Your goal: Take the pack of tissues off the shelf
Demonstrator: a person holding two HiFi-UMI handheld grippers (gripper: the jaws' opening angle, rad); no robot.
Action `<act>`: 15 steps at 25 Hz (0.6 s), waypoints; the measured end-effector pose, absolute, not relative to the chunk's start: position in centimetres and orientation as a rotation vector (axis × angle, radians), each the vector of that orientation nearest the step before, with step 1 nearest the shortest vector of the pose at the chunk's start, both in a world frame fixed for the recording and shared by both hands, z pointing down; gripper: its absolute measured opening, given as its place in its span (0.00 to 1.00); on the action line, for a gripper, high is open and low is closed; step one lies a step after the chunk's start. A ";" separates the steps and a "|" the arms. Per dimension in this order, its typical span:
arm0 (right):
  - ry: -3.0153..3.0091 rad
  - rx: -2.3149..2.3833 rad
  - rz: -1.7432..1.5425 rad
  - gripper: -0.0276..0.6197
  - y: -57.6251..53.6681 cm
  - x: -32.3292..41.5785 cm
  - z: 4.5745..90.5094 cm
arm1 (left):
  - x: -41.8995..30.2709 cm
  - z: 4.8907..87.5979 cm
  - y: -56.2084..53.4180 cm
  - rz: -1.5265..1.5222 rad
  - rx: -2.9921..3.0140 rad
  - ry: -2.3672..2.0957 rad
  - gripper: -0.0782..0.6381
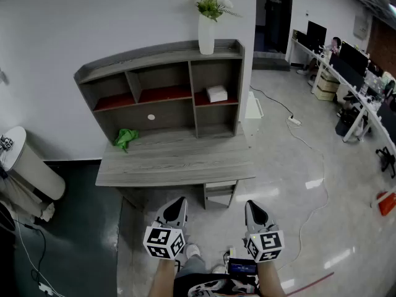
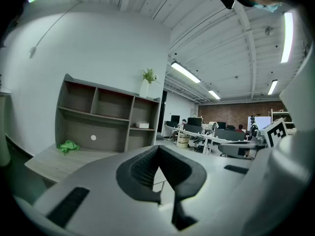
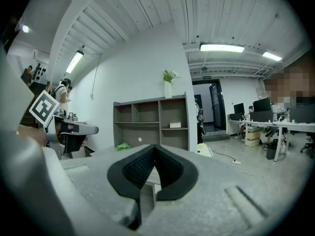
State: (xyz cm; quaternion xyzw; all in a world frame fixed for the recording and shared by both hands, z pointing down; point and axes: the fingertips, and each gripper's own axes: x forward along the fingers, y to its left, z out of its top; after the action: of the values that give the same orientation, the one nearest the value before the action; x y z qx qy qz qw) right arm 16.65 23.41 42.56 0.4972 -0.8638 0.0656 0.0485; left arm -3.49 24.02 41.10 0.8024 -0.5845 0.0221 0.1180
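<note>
Two empty grippers, left gripper (image 1: pixel 176 206) and right gripper (image 1: pixel 254 210), are pinched shut and held low side by side, well short of the desk (image 1: pixel 179 161). On my screen the shelf (image 1: pixel 162 59) carries a vase (image 1: pixel 206 34). A green cloth (image 1: pixel 125 137) lies on the desktop, and the pack of tissues (image 1: pixel 217 93) sits in the right middle compartment.

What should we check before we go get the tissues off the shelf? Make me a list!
1. Pack of tissues in sight, in the right-hand compartment of the shelf: ok.
2. Left gripper holds nothing: ok.
3. Right gripper holds nothing: ok.
4. Jaws apart, ready to take the pack: not ok, both are shut.
5. Near enough to reach: not ok, both grippers are well short of the desk.
6. Way to the pack free: ok, the green cloth lies far to its left and the vase stands on top.
</note>
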 end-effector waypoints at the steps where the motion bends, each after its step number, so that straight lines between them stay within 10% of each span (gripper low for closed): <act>1: -2.635 1.516 0.201 0.05 23.3 16.7 42.5 | -3.6 41.0 24.0 0.064 2.348 -1.712 0.12; 15: -2.663 1.496 0.199 0.05 23.3 16.4 42.2 | -4.2 40.6 24.8 0.168 2.370 -1.804 0.12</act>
State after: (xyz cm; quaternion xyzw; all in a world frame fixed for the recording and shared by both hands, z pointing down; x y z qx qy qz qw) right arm 16.40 23.28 42.19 0.4884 -0.8693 0.0648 0.0402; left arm -4.22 24.79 40.64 0.7919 -0.6029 0.0561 0.0789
